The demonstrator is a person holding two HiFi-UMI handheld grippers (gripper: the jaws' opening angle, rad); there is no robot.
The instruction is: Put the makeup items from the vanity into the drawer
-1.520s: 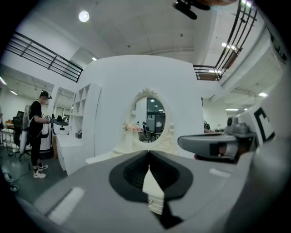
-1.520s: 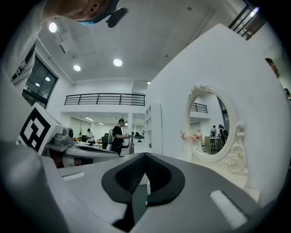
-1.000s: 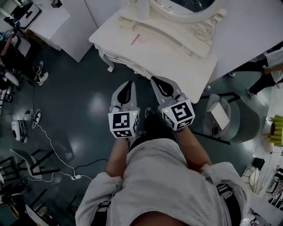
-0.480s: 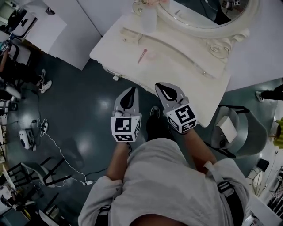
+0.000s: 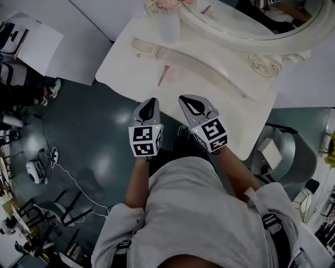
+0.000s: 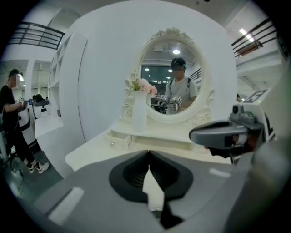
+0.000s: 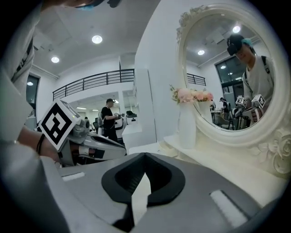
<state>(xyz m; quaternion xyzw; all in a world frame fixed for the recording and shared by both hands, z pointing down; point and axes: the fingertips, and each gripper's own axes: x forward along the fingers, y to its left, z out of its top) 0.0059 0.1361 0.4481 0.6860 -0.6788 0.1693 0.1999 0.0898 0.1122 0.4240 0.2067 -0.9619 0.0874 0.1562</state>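
A white vanity (image 5: 230, 110) with an oval mirror (image 5: 251, 15) stands just ahead of me. On its top lies a thin pink makeup stick (image 5: 163, 75), with a faint round pinkish item (image 5: 176, 74) beside it. Small knobbed drawers (image 5: 140, 46) sit along the raised back shelf. My left gripper (image 5: 152, 100) and right gripper (image 5: 184, 98) hover side by side at the vanity's front edge, both shut and empty. In the left gripper view the shut jaws (image 6: 148, 153) point at the vanity top (image 6: 100, 148). The right gripper's shut jaws (image 7: 144, 155) point towards the vase.
A white vase with pink flowers (image 5: 168, 26) stands at the vanity's back left. A grey chair with a box (image 5: 275, 146) is at the right. Cables and a small device (image 5: 37, 170) lie on the dark floor at left. A person (image 6: 11, 118) stands far left.
The vanity has come nearer in the head view. Both grippers now reach its front edge and stay shut.
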